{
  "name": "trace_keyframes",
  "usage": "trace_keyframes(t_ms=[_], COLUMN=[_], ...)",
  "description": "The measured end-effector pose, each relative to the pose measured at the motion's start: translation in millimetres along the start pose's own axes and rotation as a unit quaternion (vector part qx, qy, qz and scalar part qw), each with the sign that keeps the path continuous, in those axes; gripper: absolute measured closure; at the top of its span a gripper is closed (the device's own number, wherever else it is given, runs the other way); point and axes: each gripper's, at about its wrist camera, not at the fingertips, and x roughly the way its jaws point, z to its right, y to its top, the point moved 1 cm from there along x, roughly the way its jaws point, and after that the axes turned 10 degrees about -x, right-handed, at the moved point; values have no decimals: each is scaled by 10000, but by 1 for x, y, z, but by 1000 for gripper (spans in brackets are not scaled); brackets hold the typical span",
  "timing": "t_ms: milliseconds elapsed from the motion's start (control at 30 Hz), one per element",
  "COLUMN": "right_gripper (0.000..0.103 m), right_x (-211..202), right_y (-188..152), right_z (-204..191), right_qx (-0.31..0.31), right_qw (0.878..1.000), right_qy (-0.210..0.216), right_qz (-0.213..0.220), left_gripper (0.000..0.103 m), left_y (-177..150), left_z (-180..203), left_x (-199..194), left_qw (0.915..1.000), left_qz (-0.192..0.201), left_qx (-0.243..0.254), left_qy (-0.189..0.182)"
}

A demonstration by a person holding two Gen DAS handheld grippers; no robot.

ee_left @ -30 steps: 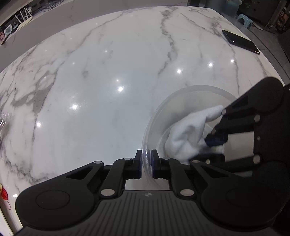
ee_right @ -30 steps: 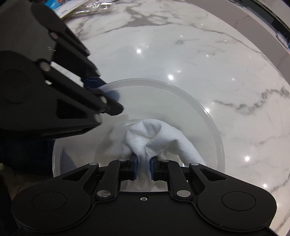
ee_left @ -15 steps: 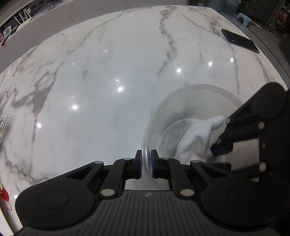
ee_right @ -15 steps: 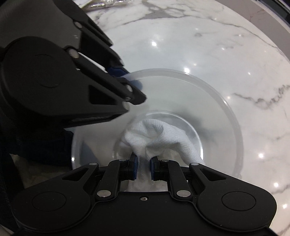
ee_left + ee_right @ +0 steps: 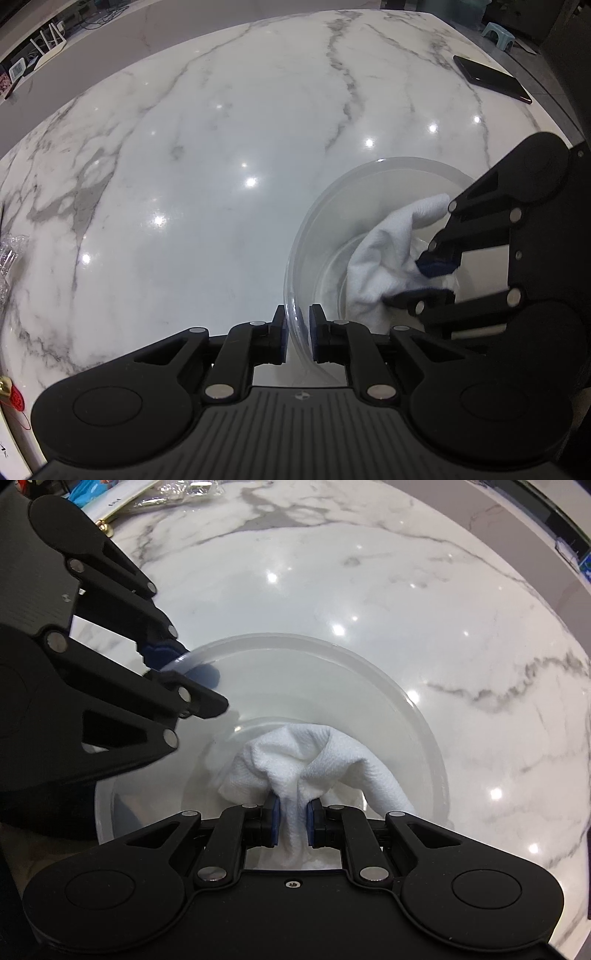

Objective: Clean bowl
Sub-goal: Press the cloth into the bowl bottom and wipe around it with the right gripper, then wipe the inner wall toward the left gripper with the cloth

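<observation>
A clear plastic bowl (image 5: 373,173) stands on the white marble table (image 5: 221,147). My left gripper (image 5: 297,332) is shut on the bowl's near rim, one finger inside and one outside. My right gripper (image 5: 292,819) is shut on a white cloth (image 5: 325,753) and presses it against the bowl's (image 5: 332,664) bottom. In the left wrist view the cloth (image 5: 391,251) lies in the bowl's right half, with my right gripper (image 5: 436,280) reaching in from the right. In the right wrist view my left gripper (image 5: 181,664) clamps the rim at the upper left.
A black phone (image 5: 491,77) lies near the table's far right edge. Crinkled clear plastic (image 5: 11,254) lies at the table's left edge. Packets and a plastic bag (image 5: 173,489) lie at the far end in the right wrist view.
My right gripper has swept the cloth around inside the bowl, toward the right wall and back to the middle. My left gripper keeps its hold on the rim.
</observation>
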Motion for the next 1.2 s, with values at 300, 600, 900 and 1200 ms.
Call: trace_keyframes(t_ms=[300, 600, 900, 1200], right_gripper=[91, 91, 91, 91], right_x=[-9, -15, -18, -18], right_y=[-6, -19, -26, -21], right_z=[-22, -19, -10, -11], right_qx=[-242, -177, 33, 335], right_qw=[9979, 9987, 9999, 9990], right_qy=[603, 451, -74, -215], right_qz=[30, -132, -148, 210], left_gripper=[93, 93, 92, 90], left_y=[1, 1, -1, -2], left_z=[0, -1, 0, 2], left_x=[1, 1, 1, 1], left_qw=[10000, 10000, 10000, 10000], left_qz=[-13, -12, -18, -10], left_qx=[4, 6, 37, 41], left_qy=[25, 22, 47, 49])
